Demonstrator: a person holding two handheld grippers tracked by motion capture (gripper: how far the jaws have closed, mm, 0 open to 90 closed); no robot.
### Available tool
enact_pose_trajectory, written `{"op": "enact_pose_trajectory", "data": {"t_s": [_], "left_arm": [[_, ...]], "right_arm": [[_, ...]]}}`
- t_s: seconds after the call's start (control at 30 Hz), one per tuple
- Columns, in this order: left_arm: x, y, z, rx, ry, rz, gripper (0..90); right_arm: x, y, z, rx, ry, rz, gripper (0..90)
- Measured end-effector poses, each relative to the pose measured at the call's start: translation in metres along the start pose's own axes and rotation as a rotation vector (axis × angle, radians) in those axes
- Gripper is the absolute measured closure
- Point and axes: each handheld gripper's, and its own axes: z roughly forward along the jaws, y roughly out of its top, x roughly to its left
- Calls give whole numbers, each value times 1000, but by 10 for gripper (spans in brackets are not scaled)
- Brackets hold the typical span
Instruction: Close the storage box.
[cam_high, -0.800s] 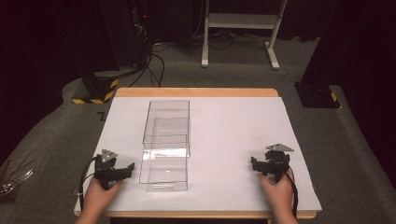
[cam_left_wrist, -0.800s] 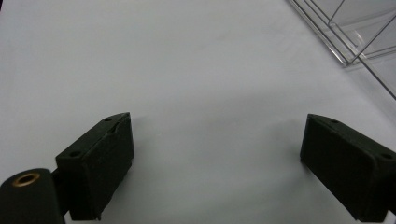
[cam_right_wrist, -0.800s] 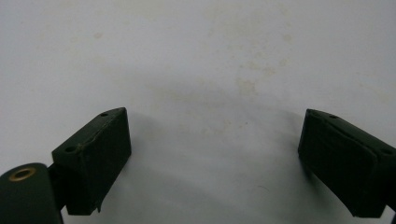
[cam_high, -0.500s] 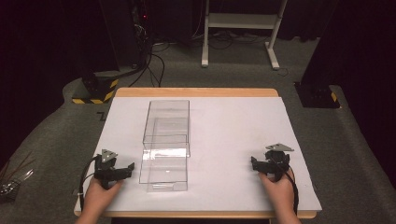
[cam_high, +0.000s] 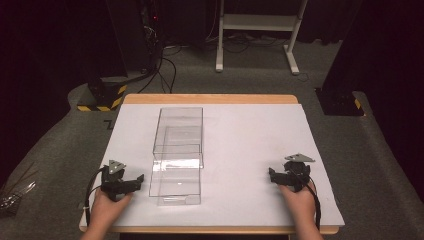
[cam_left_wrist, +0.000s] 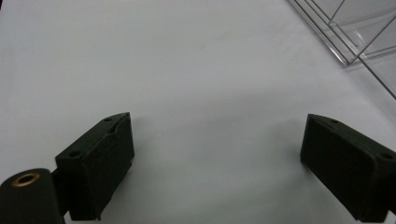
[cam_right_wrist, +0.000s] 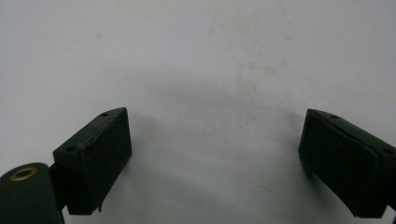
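A long clear plastic box lies on the white sheet, left of centre, with a second clear part overlapping its near end. My left gripper rests on the sheet just left of the box's near end, jaws wide open and empty. In the left gripper view only bare sheet lies between the jaws, and the box's clear edge shows at upper right. My right gripper sits near the sheet's right front, open and empty, with stained white sheet between its jaws.
The wooden table edge frames the white sheet. Beyond the table are a yellow-and-black striped base, cables and a white stand on the grey floor. A dark post base stands at the right.
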Motion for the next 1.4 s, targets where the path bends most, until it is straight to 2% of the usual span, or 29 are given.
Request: {"op": "enact_pose_trajectory", "data": {"t_s": [0.3, 0.43, 0.67, 0.77, 0.97, 1.1, 1.4], "left_arm": [[1, 0, -2, 1, -7, 5, 103], [0, 0, -5, -31, -18, 7, 102], [0, 0, -11, -45, -53, 14, 100], [0, 2, -15, -50, -50, 22, 98], [-1, 5, -24, -92, -56, 25, 98], [-2, 6, -29, -101, -65, 37, 98], [-2, 9, -38, -126, -89, 33, 100]], "right_arm": [[1, -1, 0, -4, -7, 0, 91], [1, 0, 0, -4, -5, 0, 92], [2, 1, -3, 4, 1, -5, 144], [1, 1, -4, 2, -7, -5, 142], [1, -2, -10, -23, 6, -4, 142], [3, -4, -13, -32, 18, -7, 142], [5, -7, -9, -9, 7, -19, 142]]}}
